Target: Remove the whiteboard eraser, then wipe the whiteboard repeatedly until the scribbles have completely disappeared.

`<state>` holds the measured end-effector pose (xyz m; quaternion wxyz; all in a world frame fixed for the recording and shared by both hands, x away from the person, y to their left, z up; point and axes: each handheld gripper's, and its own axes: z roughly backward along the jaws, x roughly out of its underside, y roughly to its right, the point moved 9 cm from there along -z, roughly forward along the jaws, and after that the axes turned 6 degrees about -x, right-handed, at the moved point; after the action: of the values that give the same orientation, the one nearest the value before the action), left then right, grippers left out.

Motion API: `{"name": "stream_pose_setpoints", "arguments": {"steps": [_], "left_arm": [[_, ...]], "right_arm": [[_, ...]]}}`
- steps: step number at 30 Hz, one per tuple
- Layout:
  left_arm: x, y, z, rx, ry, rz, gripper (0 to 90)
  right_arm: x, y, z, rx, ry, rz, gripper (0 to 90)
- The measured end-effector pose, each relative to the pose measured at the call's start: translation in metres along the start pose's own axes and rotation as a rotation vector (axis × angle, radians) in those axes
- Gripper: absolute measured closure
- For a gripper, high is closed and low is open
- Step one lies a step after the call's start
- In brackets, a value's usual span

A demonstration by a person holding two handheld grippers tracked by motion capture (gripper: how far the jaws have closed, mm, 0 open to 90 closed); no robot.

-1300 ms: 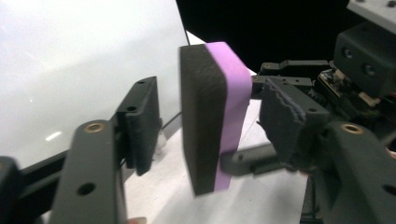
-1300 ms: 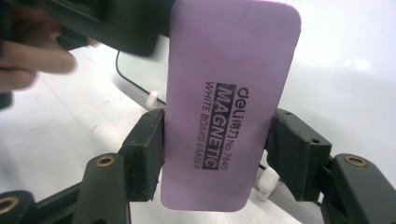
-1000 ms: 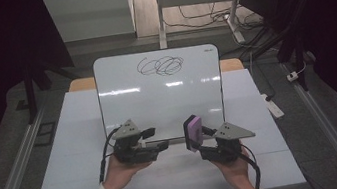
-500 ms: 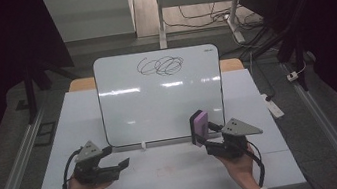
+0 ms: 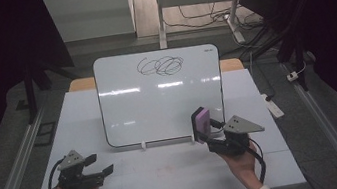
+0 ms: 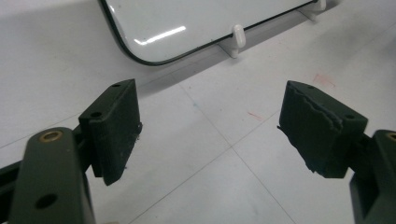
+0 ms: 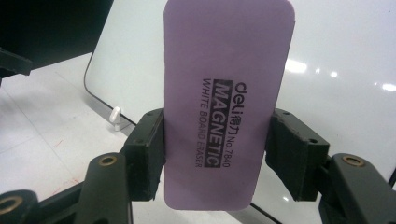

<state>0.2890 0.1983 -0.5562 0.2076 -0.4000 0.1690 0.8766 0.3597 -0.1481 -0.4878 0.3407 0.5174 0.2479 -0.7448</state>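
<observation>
Purple eraser [image 7: 229, 107] reads "deli MAGNETIC WHITE BOARD ERASER"

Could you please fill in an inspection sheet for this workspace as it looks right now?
Surface: white table, a few faint reddish marks near the front.
Job's things: whiteboard propped upright on small white feet, black scribble near its top edge; purple eraser held on end in front of the board's lower right corner.
Clutter: nothing seen on the table.
Grippers: left gripper open, nothing between its jaws, low over the table's front left; right gripper shut on the purple eraser.
Cables: a black cable loops from the left gripper; loose cables on the floor behind.
Surroundings: dark room, white power strip on the floor at right.
</observation>
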Motion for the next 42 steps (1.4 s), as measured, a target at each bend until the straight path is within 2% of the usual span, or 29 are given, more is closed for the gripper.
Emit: {"name": "stream_pose_setpoints", "arguments": {"steps": [4,6,7,12,20,25,30,42], "left_arm": [[0.002,0.002,-0.002,0.004,-0.010,0.000,21.2],[0.001,0.002,-0.002,0.005,-0.007,0.005,20.8],[0.000,0.002,-0.002,0.006,-0.005,0.005,20.8],[0.000,0.002,-0.004,0.009,-0.009,0.010,20.6],[0.001,0.004,-0.007,0.014,-0.019,0.008,19.9],[0.002,0.004,-0.007,0.014,-0.023,0.005,19.5],[0.002,0.004,-0.007,0.019,-0.023,0.006,19.5],[0.004,0.004,-0.009,0.029,-0.033,0.007,19.3]], "right_arm": [[-0.005,0.002,0.000,0.002,0.008,0.004,40.2],[-0.016,0.007,0.001,0.012,0.030,0.005,40.2],[-0.016,0.007,0.001,0.012,0.030,0.005,40.2],[-0.042,0.020,-0.001,0.027,0.061,-0.002,40.2],[-0.078,0.042,-0.015,0.058,0.082,-0.042,40.3],[-0.100,0.052,-0.023,0.095,0.081,-0.028,40.3],[-0.111,0.064,-0.034,0.130,0.069,-0.047,40.3],[-0.129,0.080,-0.055,0.205,0.062,-0.039,40.4]]}}
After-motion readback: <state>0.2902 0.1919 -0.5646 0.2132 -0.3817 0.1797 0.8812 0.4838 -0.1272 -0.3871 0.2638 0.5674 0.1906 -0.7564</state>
